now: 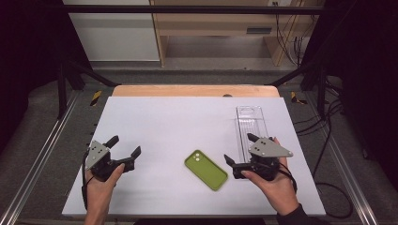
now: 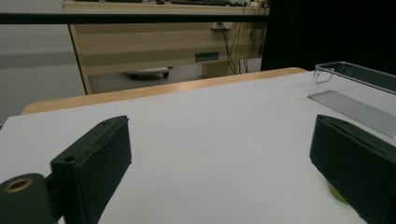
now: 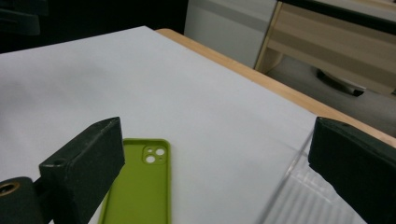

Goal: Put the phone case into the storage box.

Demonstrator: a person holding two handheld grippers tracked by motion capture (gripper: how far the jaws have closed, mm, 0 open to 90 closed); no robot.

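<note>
Left gripper (image 1: 126, 146): fingers (image 2: 93, 163) spread, nothing between them, at the desk's (image 1: 155, 122) near left. Right gripper (image 1: 240, 149): fingers (image 3: 84, 163) likewise spread and empty, near right. The green case (image 1: 206, 169) lies flat, back up, between both, nearer the right. A clear tray (image 1: 249, 123) lies just beyond the right gripper.

Phone case (image 3: 140, 186) cut off below

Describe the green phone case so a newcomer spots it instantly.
Start at the white table and look to its near half, between the two grippers. The phone case lies flat there, left of the clear plastic tray. It is the only lime-green item, with camera cutouts at one corner.
</note>
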